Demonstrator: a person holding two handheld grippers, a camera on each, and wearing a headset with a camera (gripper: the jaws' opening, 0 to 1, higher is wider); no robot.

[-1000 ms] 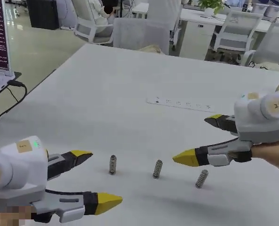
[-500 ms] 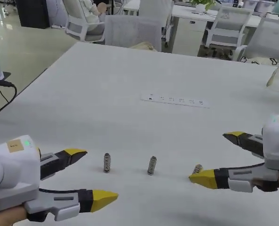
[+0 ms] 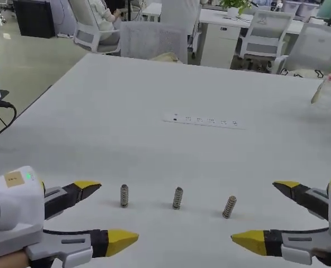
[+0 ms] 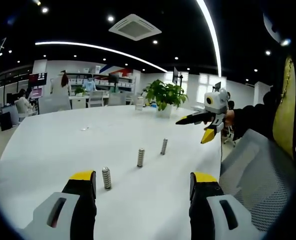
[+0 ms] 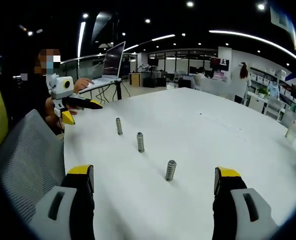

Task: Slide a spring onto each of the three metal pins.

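- Right gripper [image 3: 258, 211], jaws spread and empty, has drawn back toward the table's [image 3: 154, 100] near edge, clear of the right spring [image 3: 229, 206].
- Left gripper [image 3: 114, 211] is spread too, beside the left spring [image 3: 124, 196].
- All three springs [image 3: 177, 198] stand in a row near that edge, so the task looks finished.
- The sticker [image 3: 13, 178] on the left gripper is unreadable.

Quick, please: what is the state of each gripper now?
Left gripper: open, holding nothing.
Right gripper: open, holding nothing.
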